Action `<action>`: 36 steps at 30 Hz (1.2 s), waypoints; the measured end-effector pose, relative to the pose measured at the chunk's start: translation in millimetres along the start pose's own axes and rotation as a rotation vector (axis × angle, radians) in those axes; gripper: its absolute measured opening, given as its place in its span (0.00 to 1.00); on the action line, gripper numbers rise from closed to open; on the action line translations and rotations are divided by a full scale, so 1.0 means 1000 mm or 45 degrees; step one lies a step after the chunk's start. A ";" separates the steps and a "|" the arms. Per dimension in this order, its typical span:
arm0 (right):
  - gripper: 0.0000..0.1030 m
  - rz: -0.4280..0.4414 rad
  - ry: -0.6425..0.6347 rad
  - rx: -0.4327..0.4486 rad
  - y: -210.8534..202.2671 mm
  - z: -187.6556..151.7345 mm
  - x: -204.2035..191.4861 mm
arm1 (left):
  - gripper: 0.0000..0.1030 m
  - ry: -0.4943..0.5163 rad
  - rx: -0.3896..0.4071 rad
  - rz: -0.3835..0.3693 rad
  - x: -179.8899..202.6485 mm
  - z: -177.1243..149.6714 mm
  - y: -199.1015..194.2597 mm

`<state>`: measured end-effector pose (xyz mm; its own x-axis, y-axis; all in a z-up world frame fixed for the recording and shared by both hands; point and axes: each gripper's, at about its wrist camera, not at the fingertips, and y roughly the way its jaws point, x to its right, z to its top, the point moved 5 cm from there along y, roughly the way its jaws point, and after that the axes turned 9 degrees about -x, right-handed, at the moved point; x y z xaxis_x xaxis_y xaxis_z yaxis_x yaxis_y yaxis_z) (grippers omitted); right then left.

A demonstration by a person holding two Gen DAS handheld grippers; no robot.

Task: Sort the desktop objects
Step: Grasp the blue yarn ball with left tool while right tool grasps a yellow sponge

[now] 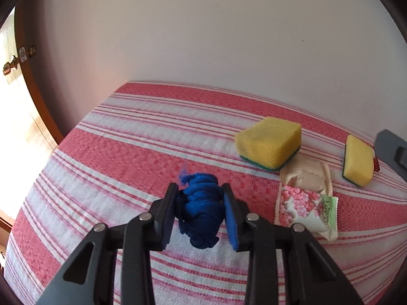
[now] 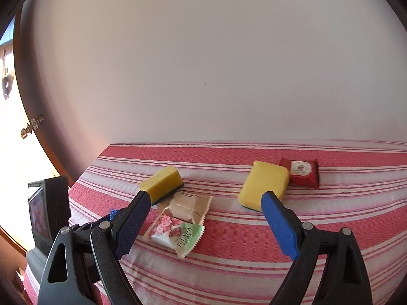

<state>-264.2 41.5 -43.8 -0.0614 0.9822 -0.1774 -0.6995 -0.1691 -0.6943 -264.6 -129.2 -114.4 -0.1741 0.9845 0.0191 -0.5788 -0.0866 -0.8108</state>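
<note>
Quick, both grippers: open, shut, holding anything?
Left gripper: shut on the blue cloth.
Right gripper: open, holding nothing.

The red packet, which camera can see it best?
The right wrist view. There the red packet lies in plain sight behind a yellow sponge, its white label showing. The left wrist view shows only a red sliver peeking out beside that sponge.

On the striped cloth sat two yellow foam sponges [image 2: 162, 183] [image 2: 264, 183], two crinkled paper sachets [image 2: 189, 206] [image 2: 178, 233], one red packet [image 2: 302, 172], one blue fabric bundle [image 1: 201, 208]
</note>
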 end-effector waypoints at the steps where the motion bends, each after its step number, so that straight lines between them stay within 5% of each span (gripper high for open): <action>1: 0.88 0.028 0.003 -0.023 0.011 0.005 -0.005 | 0.33 -0.026 0.041 0.028 -0.007 0.003 -0.007; 8: 0.88 0.076 -0.056 -0.183 0.087 0.022 -0.047 | 0.33 -0.208 0.236 0.169 -0.049 0.013 -0.043; 16: 0.82 0.019 -0.039 -0.378 0.157 0.021 -0.068 | 0.33 -0.253 0.273 0.180 -0.067 0.019 -0.042; 24: 0.61 -0.081 -0.108 -0.291 0.155 0.022 -0.068 | 0.33 -0.232 0.259 0.174 -0.065 0.019 -0.040; 36: 0.62 -0.113 -0.048 0.102 0.020 0.001 -0.017 | 0.33 -0.164 0.343 0.093 -0.045 0.016 -0.053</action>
<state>-277.7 21.7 -54.2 -0.0223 0.9956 -0.0905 -0.7581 -0.0758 -0.6477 -238.5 -171.6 -62.8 -0.3126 0.9483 0.0545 -0.7486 -0.2106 -0.6286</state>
